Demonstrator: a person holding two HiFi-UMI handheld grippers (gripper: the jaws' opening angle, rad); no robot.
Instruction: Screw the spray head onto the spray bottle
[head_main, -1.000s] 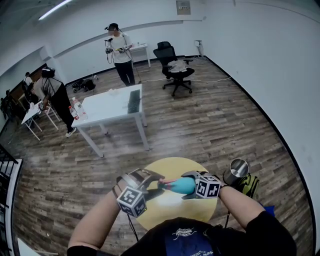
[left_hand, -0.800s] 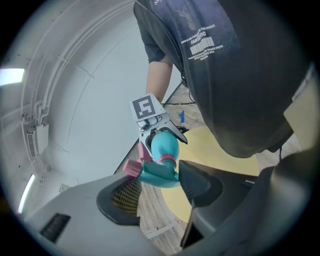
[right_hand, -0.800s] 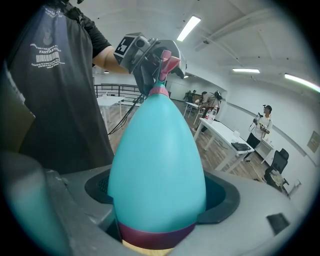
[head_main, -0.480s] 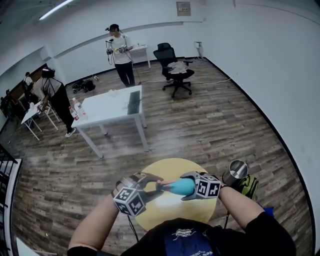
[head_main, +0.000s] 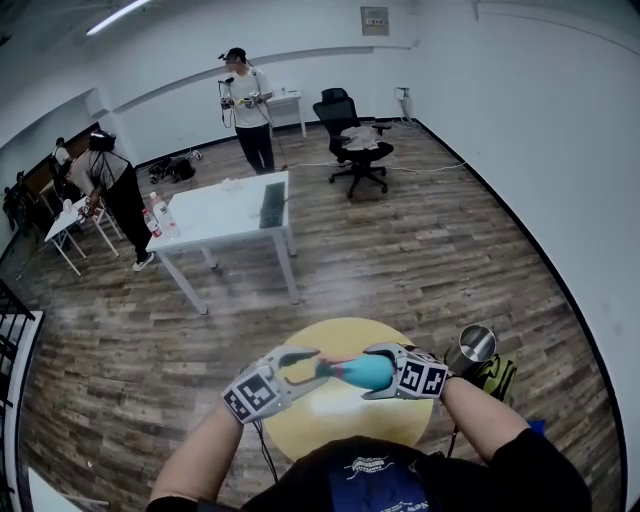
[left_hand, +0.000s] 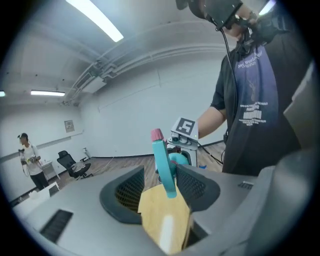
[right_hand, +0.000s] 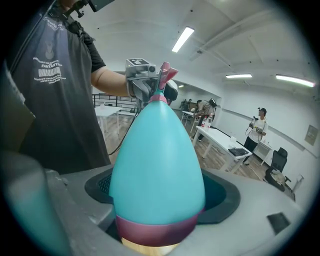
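Head view showed a wide wooden floor (head_main: 430, 250) with a white table (head_main: 215, 215) standing out in the room and a black office chair (head_main: 357, 145) beyond it, near the far wall. Three people stood farther back, one by the far wall and two at the room's left side. Close below the camera sat a round yellow table (head_main: 335, 418), and both grippers were held above it, pointing toward each other.

The right gripper (head_main: 374, 372) was clamped on the spray bottle (head_main: 362, 372), a teal egg-shaped thing with a dull pink band round its wide end. In the right gripper view that wide end sat deep between the jaws, with the narrow end pointing away toward the other hand.

The left gripper (head_main: 303, 364) met the bottle's narrow end, where the spray head (head_main: 328, 367) sat, teal with a pink tip. Its jaws had just been closing, yet in the left gripper view they were not clenched: the spray head stood between them, lying close against the pad at the picture's right, while the pad at the picture's left stood clear of it.

A shiny metal cup (head_main: 474, 347) stood upright just beside the yellow table, at the person's right.
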